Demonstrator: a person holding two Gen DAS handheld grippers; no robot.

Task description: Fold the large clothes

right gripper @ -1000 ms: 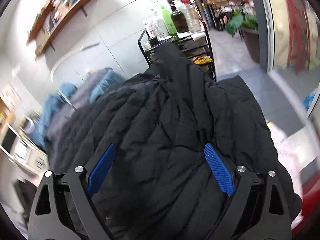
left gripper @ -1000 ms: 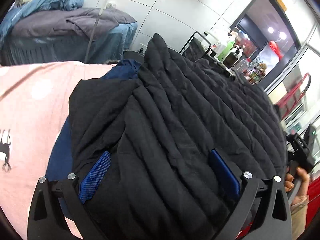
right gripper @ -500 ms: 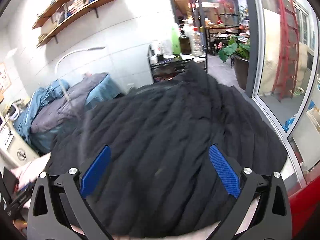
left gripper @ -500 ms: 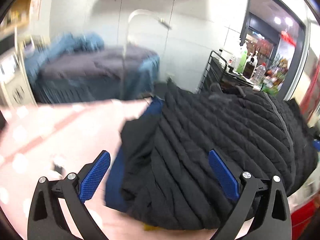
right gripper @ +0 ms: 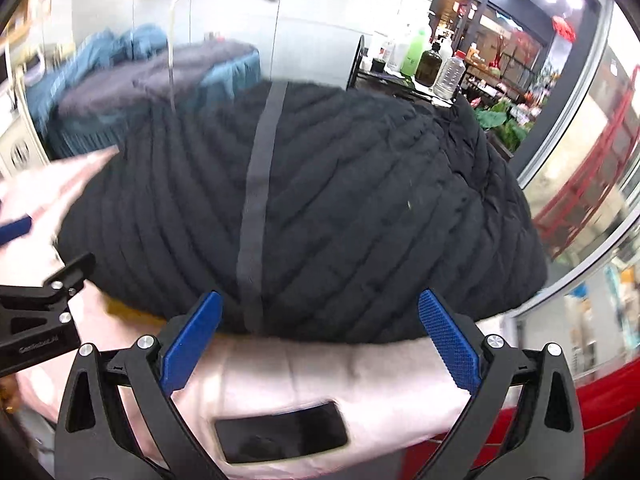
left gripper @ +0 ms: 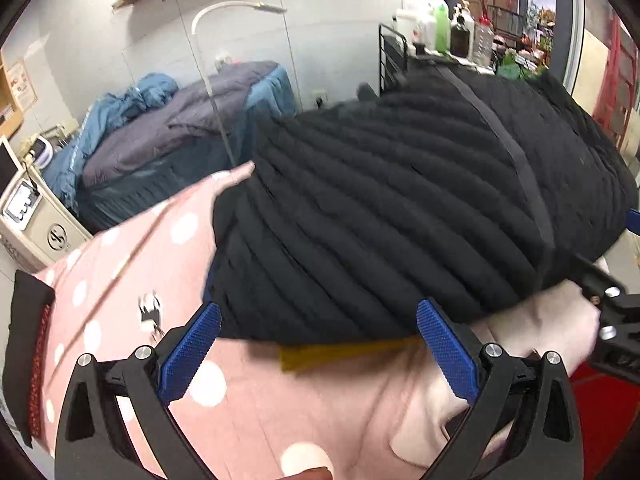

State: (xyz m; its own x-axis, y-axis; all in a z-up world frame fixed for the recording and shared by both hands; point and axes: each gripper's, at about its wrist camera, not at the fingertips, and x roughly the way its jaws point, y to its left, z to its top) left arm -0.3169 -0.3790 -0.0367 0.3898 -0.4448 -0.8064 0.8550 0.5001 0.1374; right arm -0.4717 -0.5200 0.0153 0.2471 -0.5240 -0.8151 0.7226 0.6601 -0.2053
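Jacket (left gripper: 400, 208), black and quilted, fills mid-frame on the pink sheet (left gripper: 248, 408). Looks soft, puffy, light but slippery; grab the near hem. Left tongs (left gripper: 318, 354) and right tongs (right gripper: 320, 344) gape empty.

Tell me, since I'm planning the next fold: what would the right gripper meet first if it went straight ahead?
Most likely the near edge of the black quilted jacket, lying straight ahead of the open right gripper on the pink cover. Depth is unclear.
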